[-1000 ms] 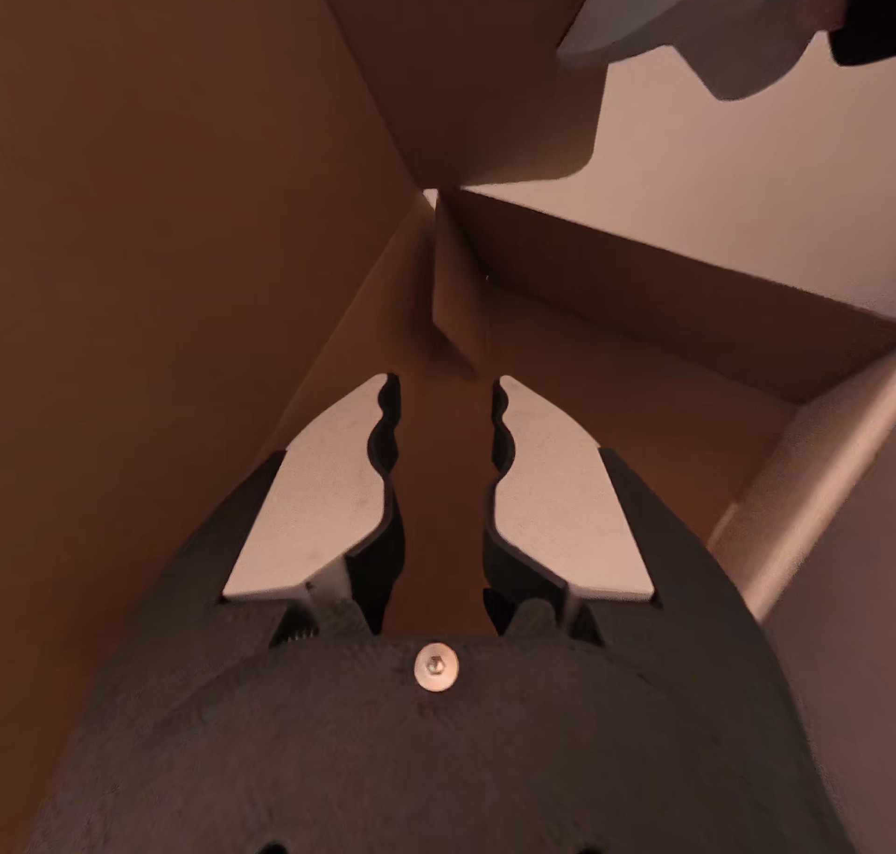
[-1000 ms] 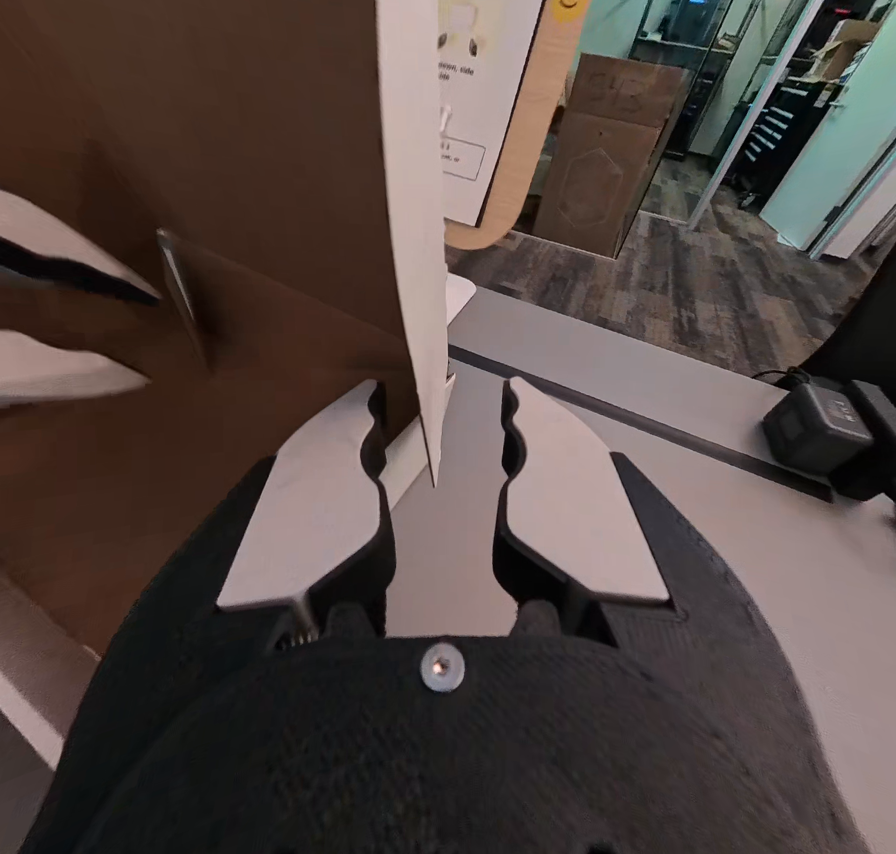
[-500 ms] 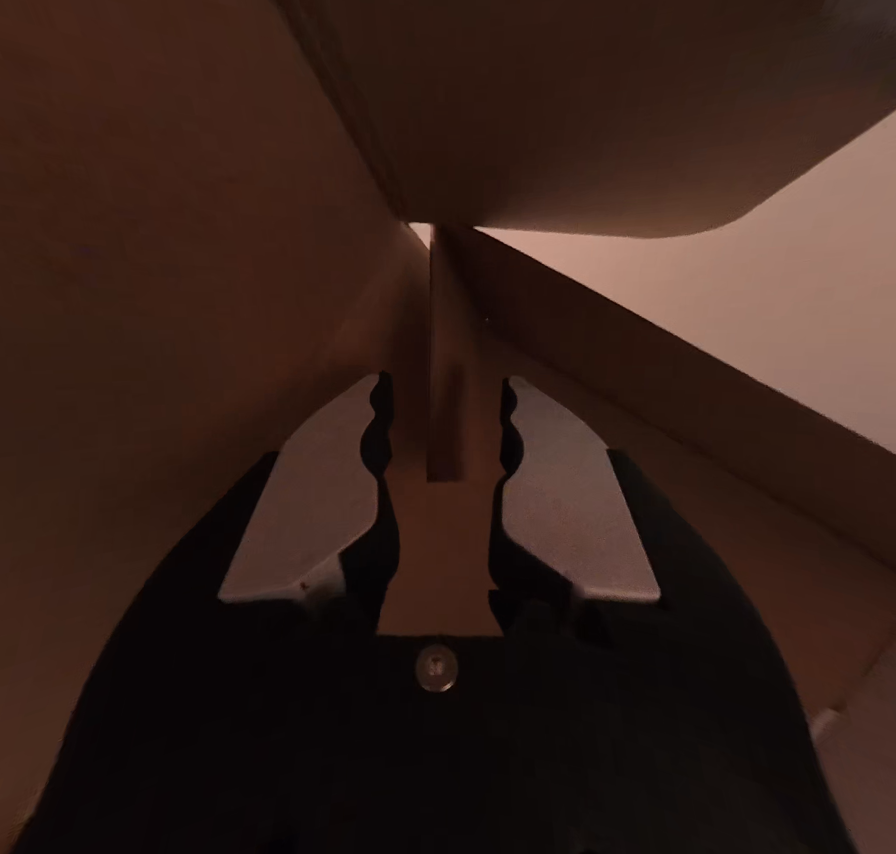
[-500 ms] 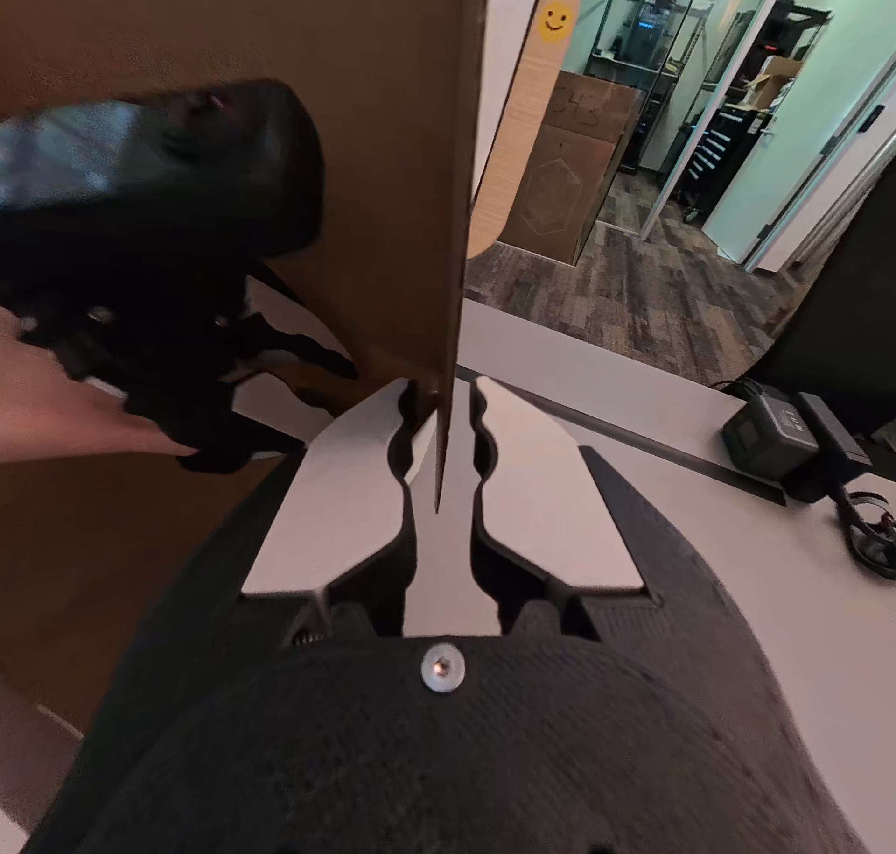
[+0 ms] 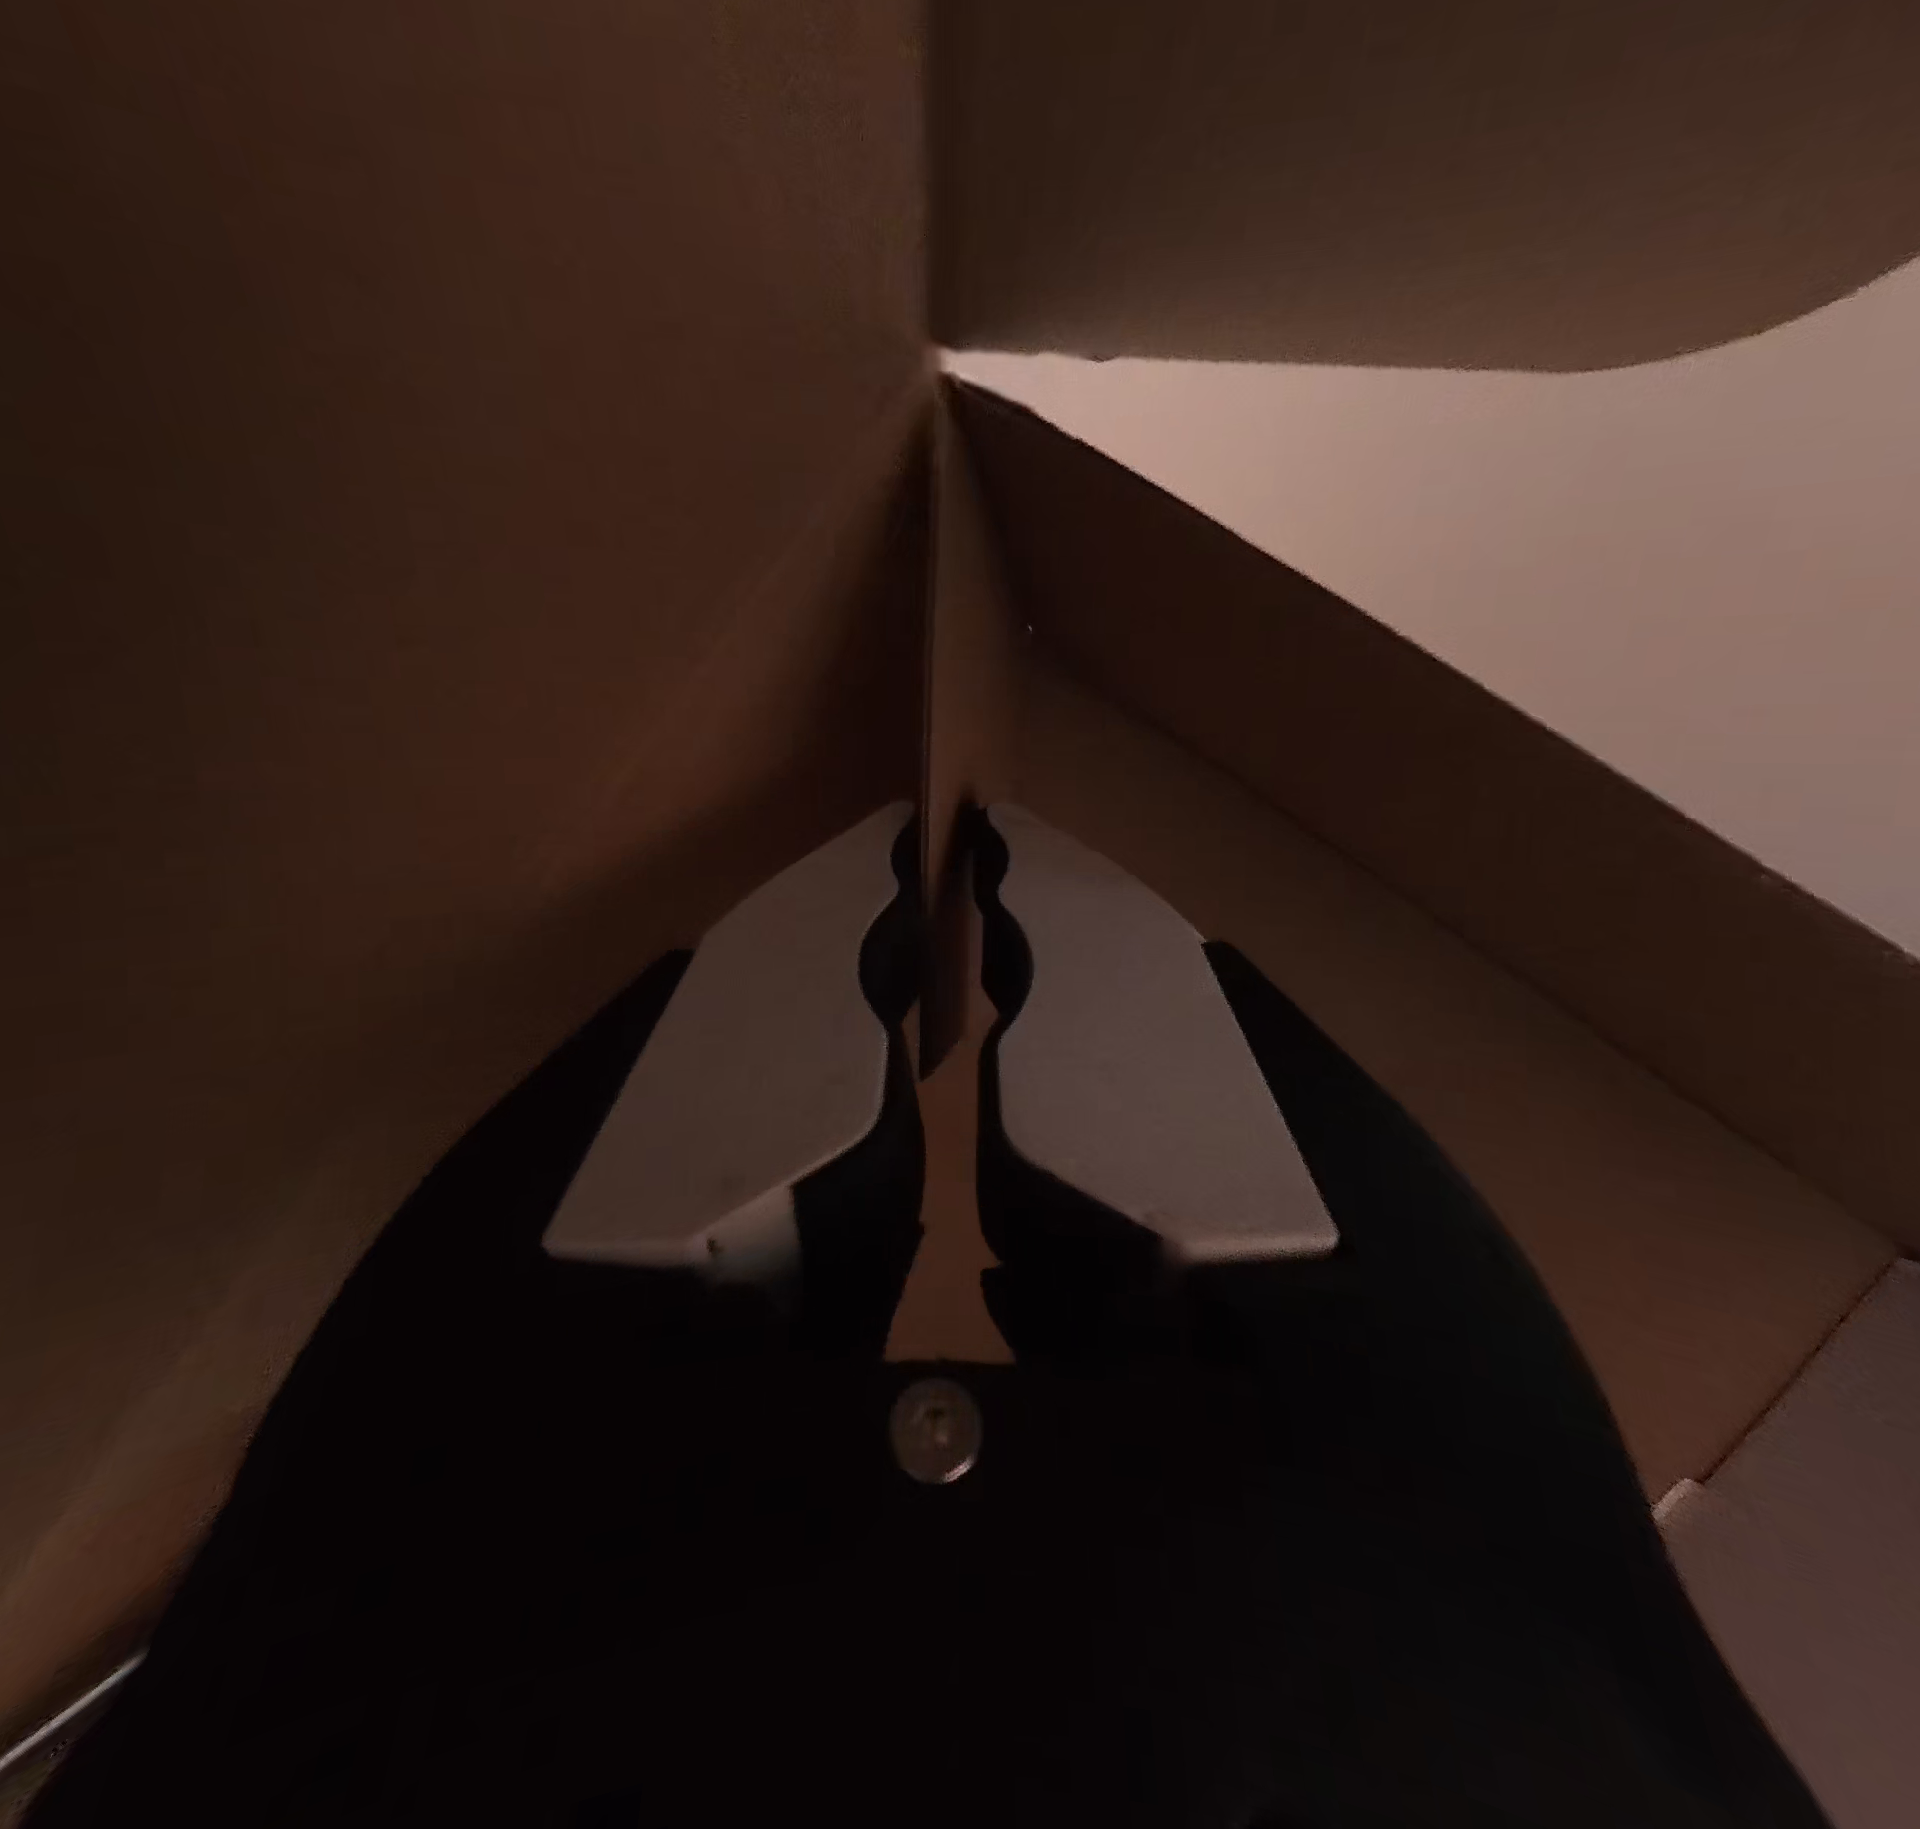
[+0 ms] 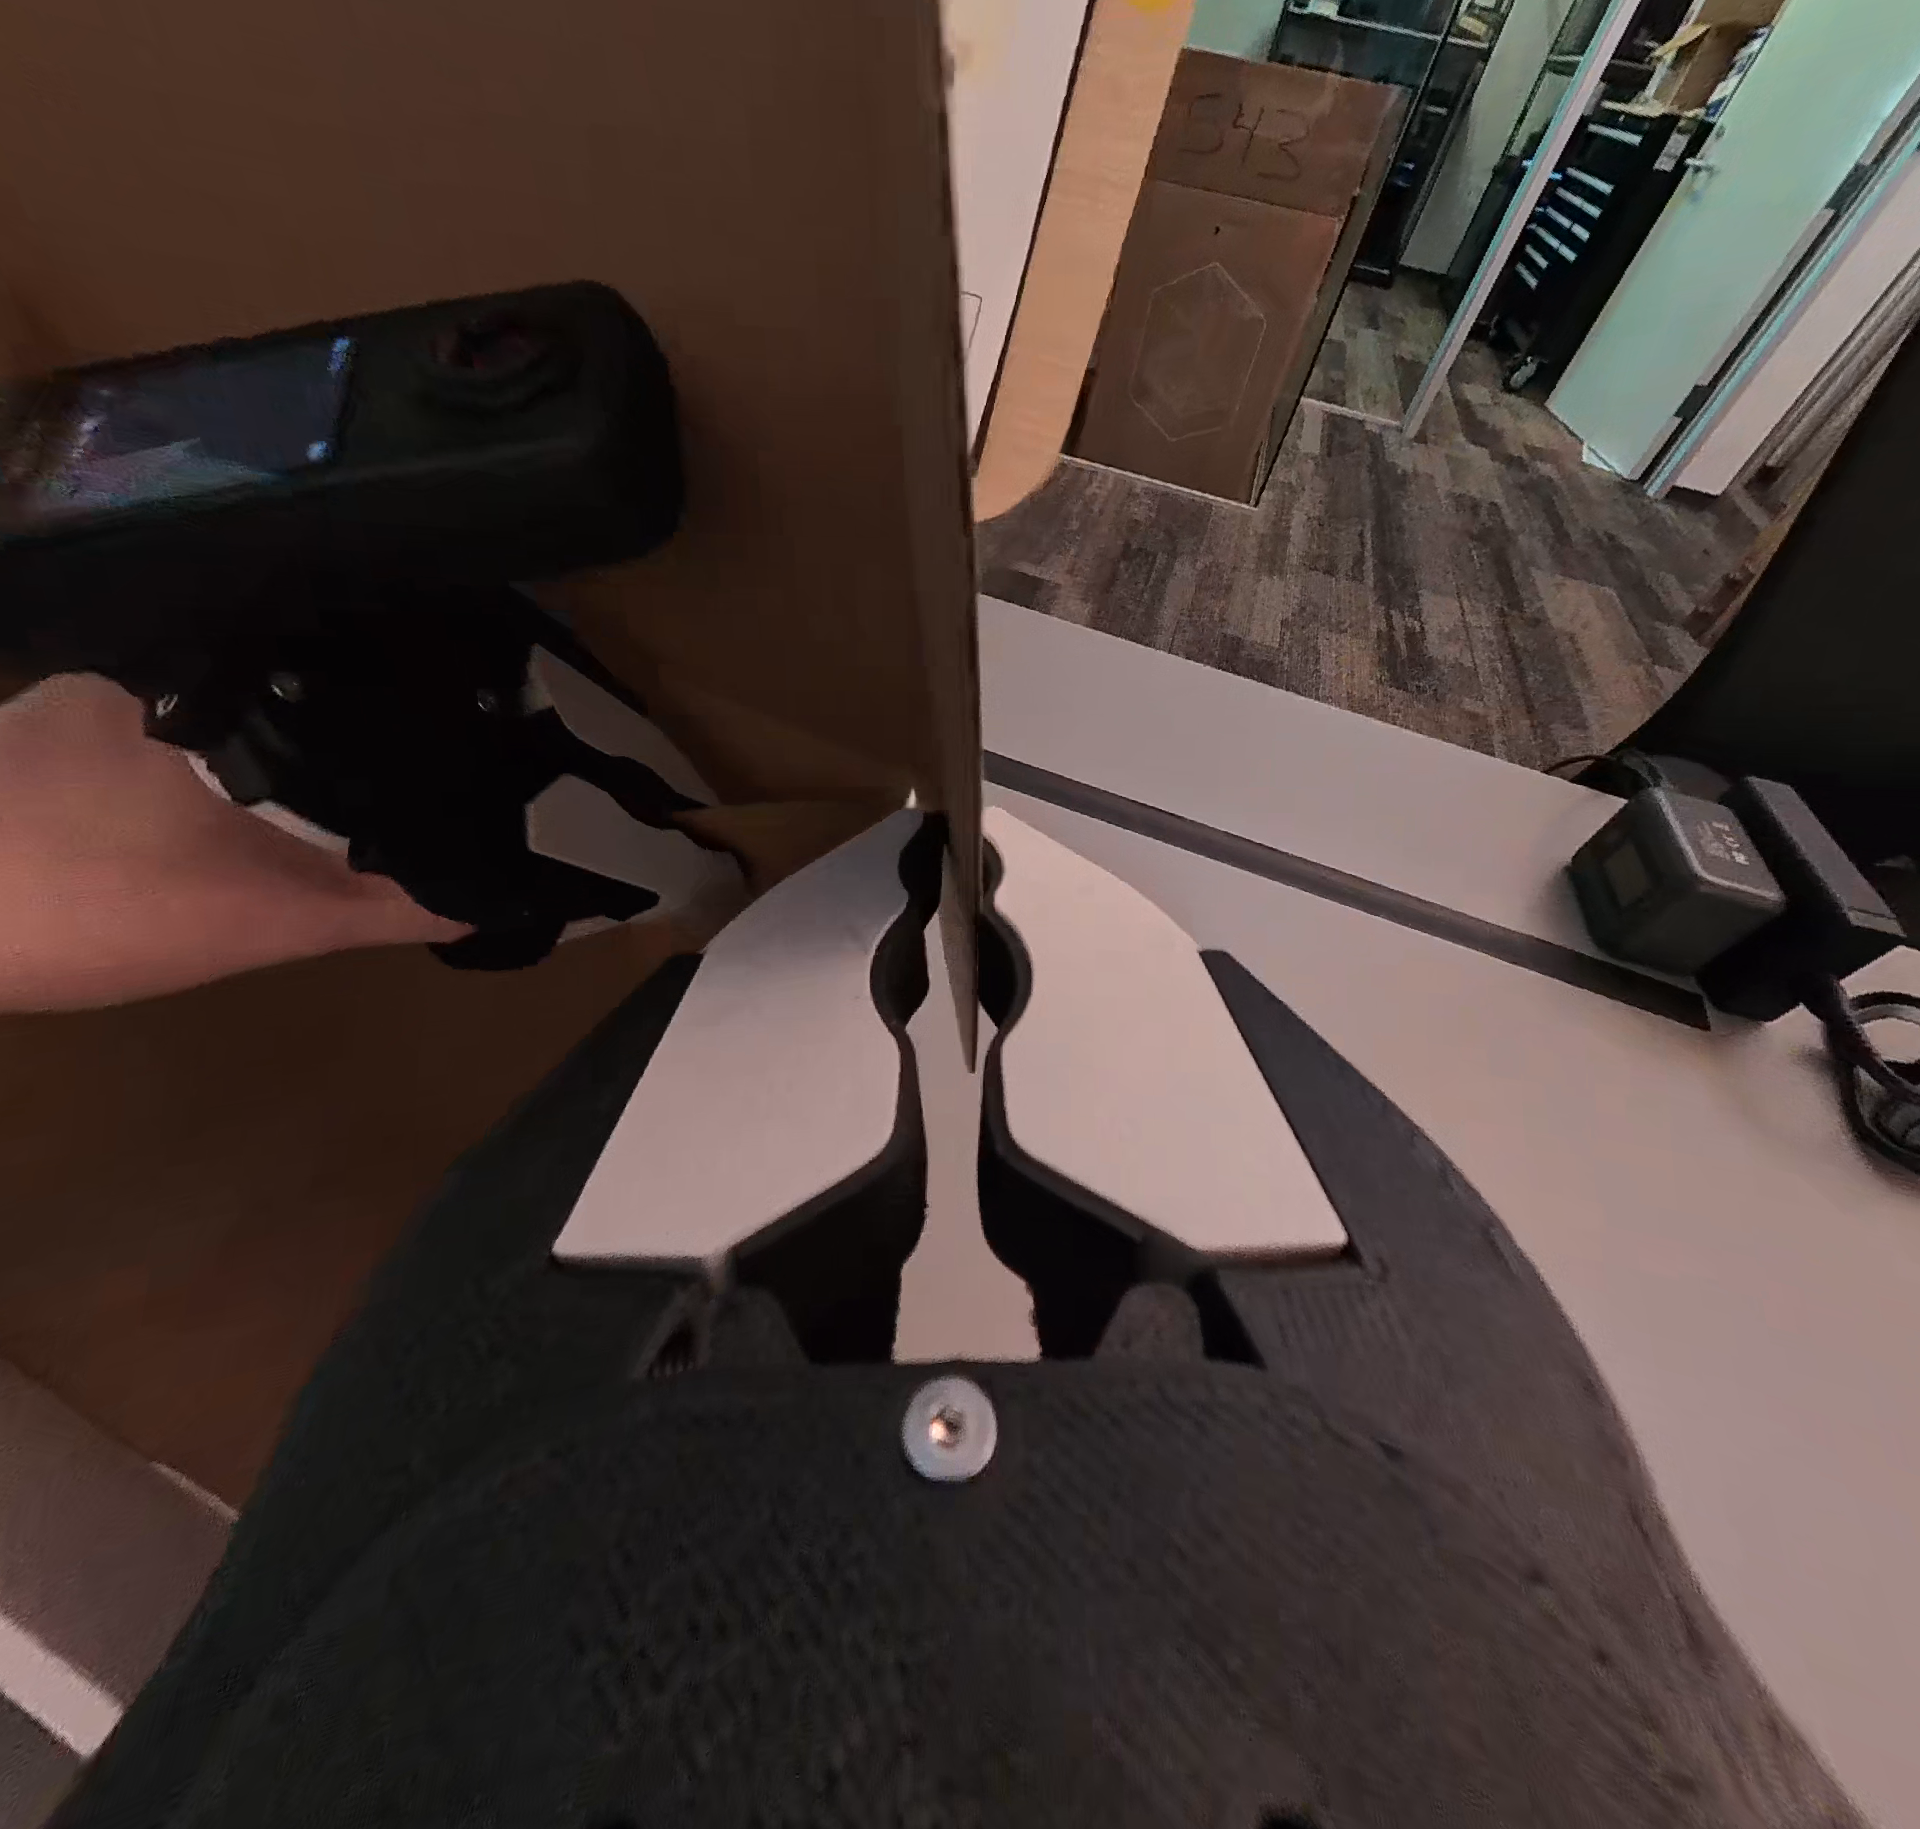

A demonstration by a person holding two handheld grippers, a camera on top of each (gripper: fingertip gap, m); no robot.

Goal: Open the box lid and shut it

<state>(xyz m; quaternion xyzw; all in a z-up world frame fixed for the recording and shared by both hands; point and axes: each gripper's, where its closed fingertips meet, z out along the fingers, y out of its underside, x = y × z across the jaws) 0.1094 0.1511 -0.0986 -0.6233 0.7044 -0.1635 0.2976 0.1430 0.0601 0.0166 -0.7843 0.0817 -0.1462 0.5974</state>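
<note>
A brown cardboard box fills both views. In the left wrist view I look into its dim inside; my left gripper (image 5: 943,849) is shut on a thin cardboard flap (image 5: 951,699) that stands on edge at the corner. A larger lid panel (image 5: 1403,117) hangs overhead. In the right wrist view my right gripper (image 6: 958,880) is shut on the edge of an upright lid flap (image 6: 961,636). The left gripper (image 6: 582,823), held by a hand, shows at the left, pinching a flap inside the box.
The box stands on a white table (image 6: 1558,1104). A dark charger block with a cable (image 6: 1683,906) lies at the table's right. Beyond the table edge are a carpeted floor and a cardboard box (image 6: 1236,252) against a wall.
Both grippers have closed from open onto cardboard flaps. The left gripper moved forward into the box corner, and the inside of the box has grown darker.
</note>
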